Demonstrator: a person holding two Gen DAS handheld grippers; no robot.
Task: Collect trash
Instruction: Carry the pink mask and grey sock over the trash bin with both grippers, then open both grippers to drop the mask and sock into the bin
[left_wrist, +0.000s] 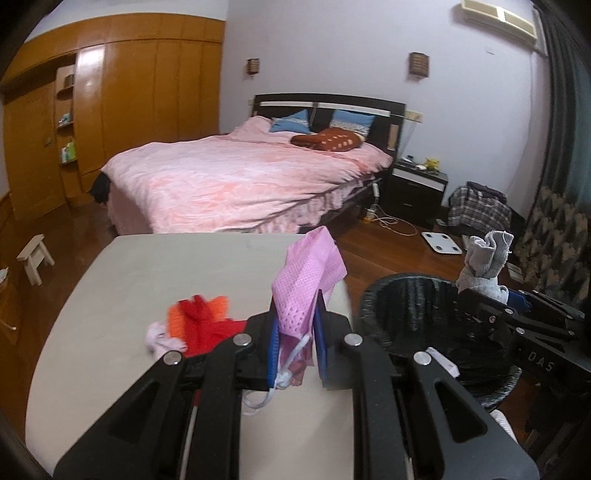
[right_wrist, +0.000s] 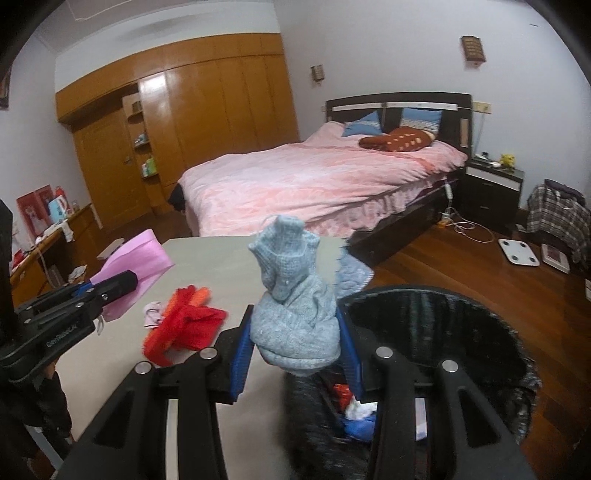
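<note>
My left gripper (left_wrist: 297, 354) is shut on a pink face mask (left_wrist: 308, 280) whose white ear loop dangles below the pads; it hangs over the right edge of the grey table (left_wrist: 155, 280). From the right wrist view the same gripper (right_wrist: 122, 282) shows at the left with the pink mask (right_wrist: 133, 264). My right gripper (right_wrist: 297, 350) is shut on a bundled grey knit sock (right_wrist: 295, 317), at the rim of the black-lined trash bin (right_wrist: 461, 332). The left wrist view shows that sock (left_wrist: 484, 258) above the bin (left_wrist: 410, 314). A red and orange cloth (left_wrist: 203, 321) lies on the table.
A small pale pink scrap (left_wrist: 162, 338) lies beside the red cloth (right_wrist: 184, 325). The bin holds red, white and blue trash (right_wrist: 354, 410). Beyond the table stand a pink bed (left_wrist: 243, 177), a wooden wardrobe (left_wrist: 147, 92), a nightstand (left_wrist: 417, 184) and a floor scale (left_wrist: 441, 242).
</note>
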